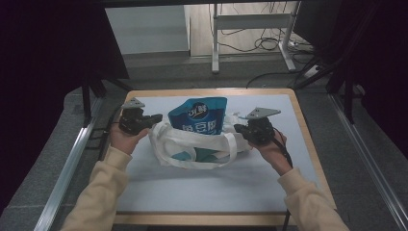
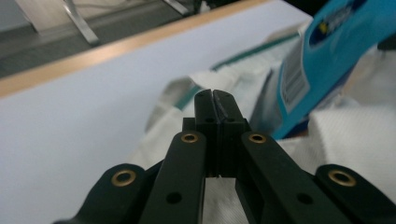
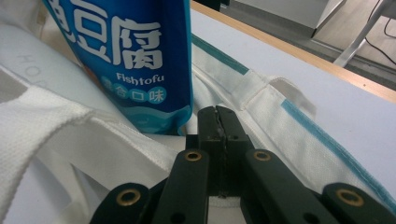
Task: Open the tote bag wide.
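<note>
Pale yellow long sleeves [image 1: 103, 187] on both forearms, left gripper [image 1: 155, 119] and right gripper [image 1: 238, 128] black, grey three-cornered plate [image 1: 260, 113] atop each, brass-ringed screws [image 2: 189, 137] on jaw links, black cable [image 1: 285, 153] trailing.

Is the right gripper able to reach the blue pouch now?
Probably yes: the blue pouch stands just ahead of the right gripper, nothing between. But its jaws look shut on the white bag, so it must release first.

Left gripper [image 1: 155, 118] jaws closed, right gripper [image 1: 239, 128] jaws closed, forearms converging.
</note>
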Demonstrator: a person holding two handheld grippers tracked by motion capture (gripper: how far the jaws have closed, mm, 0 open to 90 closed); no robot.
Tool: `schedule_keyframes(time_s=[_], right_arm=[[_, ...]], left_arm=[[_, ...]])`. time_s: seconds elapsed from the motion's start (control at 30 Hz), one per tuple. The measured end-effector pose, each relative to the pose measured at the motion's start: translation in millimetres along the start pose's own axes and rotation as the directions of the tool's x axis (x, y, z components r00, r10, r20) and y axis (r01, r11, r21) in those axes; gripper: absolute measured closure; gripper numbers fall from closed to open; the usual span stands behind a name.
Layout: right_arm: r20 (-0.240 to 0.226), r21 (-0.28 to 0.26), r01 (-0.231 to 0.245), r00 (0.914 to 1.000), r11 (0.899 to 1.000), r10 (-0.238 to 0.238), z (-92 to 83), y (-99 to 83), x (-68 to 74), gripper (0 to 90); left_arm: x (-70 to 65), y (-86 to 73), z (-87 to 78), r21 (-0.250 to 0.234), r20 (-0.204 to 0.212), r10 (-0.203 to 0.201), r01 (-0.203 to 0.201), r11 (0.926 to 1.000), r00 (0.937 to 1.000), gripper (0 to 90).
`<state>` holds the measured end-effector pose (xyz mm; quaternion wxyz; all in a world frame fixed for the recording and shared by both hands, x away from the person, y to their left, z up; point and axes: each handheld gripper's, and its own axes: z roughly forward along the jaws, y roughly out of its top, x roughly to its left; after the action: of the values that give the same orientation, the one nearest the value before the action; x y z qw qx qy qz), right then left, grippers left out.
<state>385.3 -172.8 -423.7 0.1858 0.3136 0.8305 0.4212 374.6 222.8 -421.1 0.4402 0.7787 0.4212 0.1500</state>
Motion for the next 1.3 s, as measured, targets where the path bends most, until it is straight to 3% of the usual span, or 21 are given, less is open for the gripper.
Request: schedule_keyframes(time_s=[0.17,0.4,0.63,0.97,1.13,1.3], right_arm=[[-0.022,0.007,0.004,0.9998,1.0,-0.004,-2.6,-5.4,2.6,88.9],[-0.037,0.04,0.002,0.9993,0.999,0.0,1.6,-19.1,7.9,88.9],[-0.063,0.08,-0.007,0.9979,0.997,0.012,11.6,-45.8,18.0,89.0],[-0.089,0.143,0.001,0.996,0.99,0.012,25.3,-76.9,29.7,89.0],[-0.099,0.186,-0.003,0.9948,0.982,0.022,34.3,-95.9,33.9,89.0],[-0.102,0.184,-0.004,0.9945,0.983,0.023,34.6,-96.3,33.4,89.0]], left_arm=[[-2.0,-11.7,0.0,0.04,0.029,0.004,-0.005,0.9992,0.9996,90.0],[-14.5,-37.9,-2.2,0.067,0.029,0.043,-0.045,0.9968,0.9987,90.0],[-17.0,-58.9,4.8,0.068,0.054,0.011,-0.015,0.9975,0.9985,90.0],[-19.6,-80.7,15.8,0.108,0.031,0.014,-0.017,0.994,0.9994,90.0],[-22.9,-93.1,28.8,0.168,0.019,0.031,-0.034,0.9851,0.9993,90.0],[-23.3,-93.1,29.2,0.167,0.012,0.034,-0.036,0.9853,0.9993,90.0]])
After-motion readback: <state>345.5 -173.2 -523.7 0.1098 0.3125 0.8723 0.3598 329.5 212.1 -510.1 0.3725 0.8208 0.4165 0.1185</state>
